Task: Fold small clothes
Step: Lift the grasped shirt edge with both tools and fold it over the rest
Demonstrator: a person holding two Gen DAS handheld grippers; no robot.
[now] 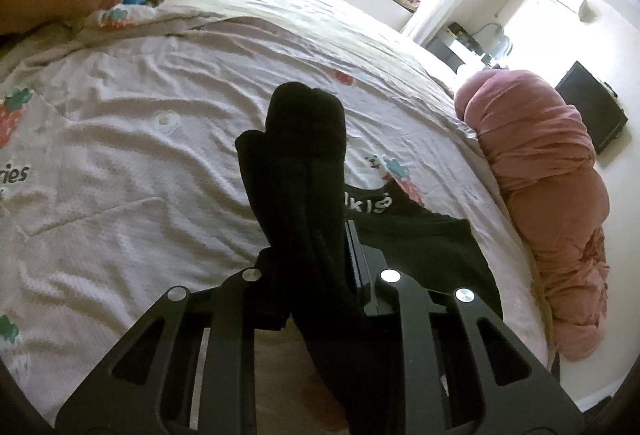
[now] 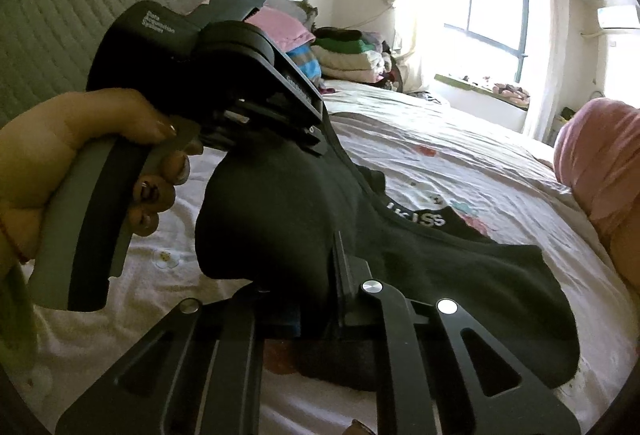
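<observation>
Garment: black knit fabric garment (image 2: 440, 267) with a white-lettered waistband is lying partly on the bed and partly lifting between both pairs of jaws.
Left gripper: left gripper (image 1: 310, 235) is pinching a bunched black fold, jaws nearly together on it; cloth is sticking out past the fingertips.
Right gripper: right gripper (image 2: 316, 267) is clamping another part of the same garment, jaws almost closed, fabric bulging left of them.
Hand: person's hand (image 2: 100, 155) is gripping the left gripper's grey handle, up and left of the right jaws.
Bedding: white strawberry-print sheet (image 1: 140, 155) is lying beneath both jaws; a pink bundled quilt (image 1: 540, 195) is sitting far right of them.
</observation>
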